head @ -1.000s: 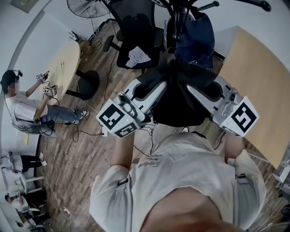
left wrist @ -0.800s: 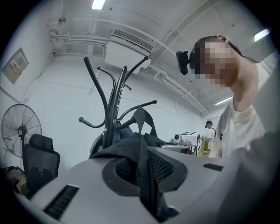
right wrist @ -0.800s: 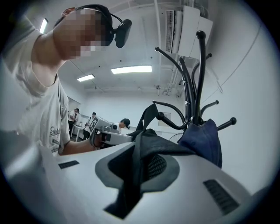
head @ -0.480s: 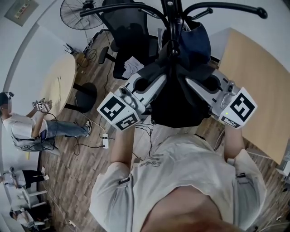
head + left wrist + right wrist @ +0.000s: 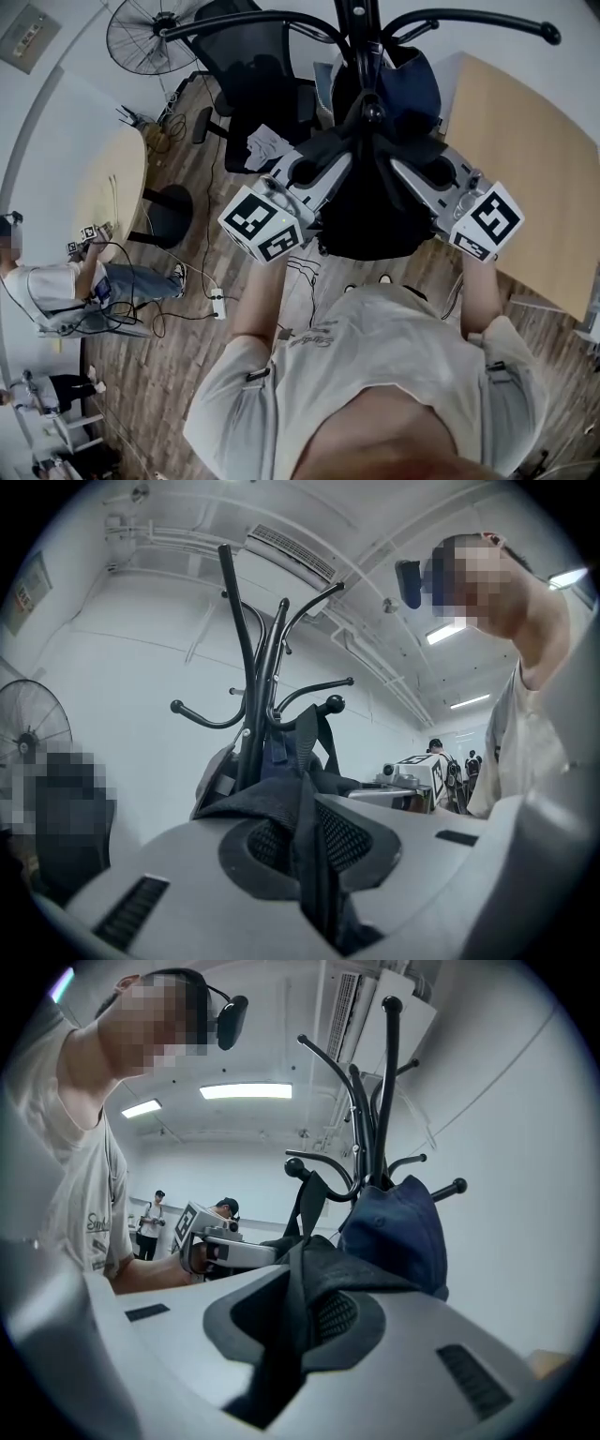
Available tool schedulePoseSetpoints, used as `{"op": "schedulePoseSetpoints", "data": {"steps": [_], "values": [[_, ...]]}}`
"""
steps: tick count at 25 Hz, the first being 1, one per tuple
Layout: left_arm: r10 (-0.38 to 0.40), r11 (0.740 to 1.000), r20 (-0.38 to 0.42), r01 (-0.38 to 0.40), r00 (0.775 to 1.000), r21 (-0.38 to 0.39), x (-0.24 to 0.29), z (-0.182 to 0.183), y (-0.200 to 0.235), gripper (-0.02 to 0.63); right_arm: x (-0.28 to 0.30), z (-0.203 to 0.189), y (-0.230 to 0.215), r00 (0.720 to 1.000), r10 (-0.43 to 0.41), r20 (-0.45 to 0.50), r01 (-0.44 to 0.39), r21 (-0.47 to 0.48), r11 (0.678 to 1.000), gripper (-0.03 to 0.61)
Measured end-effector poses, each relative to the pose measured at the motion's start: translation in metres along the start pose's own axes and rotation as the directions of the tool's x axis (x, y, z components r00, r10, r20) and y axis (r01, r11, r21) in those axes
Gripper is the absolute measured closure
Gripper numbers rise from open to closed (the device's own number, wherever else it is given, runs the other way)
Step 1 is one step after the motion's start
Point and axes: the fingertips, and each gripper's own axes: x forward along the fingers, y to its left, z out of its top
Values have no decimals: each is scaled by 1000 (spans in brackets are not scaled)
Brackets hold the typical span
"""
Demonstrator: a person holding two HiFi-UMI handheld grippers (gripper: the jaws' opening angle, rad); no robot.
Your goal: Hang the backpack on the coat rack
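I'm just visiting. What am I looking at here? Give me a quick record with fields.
holder: a person with a gripper in each hand
left gripper: shut on backpack fabric
right gripper: shut on backpack fabric
backpack: black, held up against the coat rack
top loop: appears to reach over a hook, not certain
already on rack: a dark blue cap

An office is indicated: a mesh swivel chair point(image 5: 267, 84) is seen at top centre, pale wooden tables at left point(image 5: 108, 183) and right point(image 5: 525, 178), and a pedestal fan point(image 5: 141, 37) at upper left.
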Motion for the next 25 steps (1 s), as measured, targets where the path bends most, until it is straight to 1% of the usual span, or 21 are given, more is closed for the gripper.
{"op": "schedulePoseSetpoints", "data": {"steps": [5, 6, 10, 12, 15, 17, 18, 20, 22, 25], "values": [[-4, 1000, 2, 4, 1000, -18, 6, -10, 9, 566, -1, -12, -12, 996, -85, -9, 85, 58, 995, 535], [-5, 1000, 4, 5, 1000, -13, 4, -9, 9, 565, -1, -12, -11, 995, -97, -10, 97, 62, 993, 534], [17, 996, 7, -17, 1000, 85, -4, -3, 7, 560, 1, -5, -4, 990, -141, -11, 142, 63, 988, 523], [14, 996, 11, -15, 1000, 92, -6, -1, 6, 560, 0, -4, 0, 986, -169, -11, 169, 58, 984, 518], [12, 997, 24, -13, 1000, 74, -12, -2, 5, 554, -4, -5, 6, 977, -211, -10, 211, 39, 977, 491], [10, 999, 47, -12, 999, 51, -19, -3, 6, 541, -9, -7, 7, 967, -256, -7, 256, 21, 967, 468], [14, 999, 57, -16, 998, 45, -23, -4, 7, 532, -13, -7, 7, 957, -291, -2, 291, 11, 957, 454], [34, 999, 67, -36, 997, 33, -34, -6, 11, 512, -25, -9, 6, 930, -368, 7, 368, 0, 930, 451], [41, 999, 79, -41, 996, 0, -44, -9, 11, 509, -38, -12, 11, 912, -409, 9, 409, 26, 912, 449], [45, 998, 103, -41, 994, -39, -49, -11, 8, 508, -57, -18, 14, 897, -441, 14, 440, 58, 896, 448]]}}
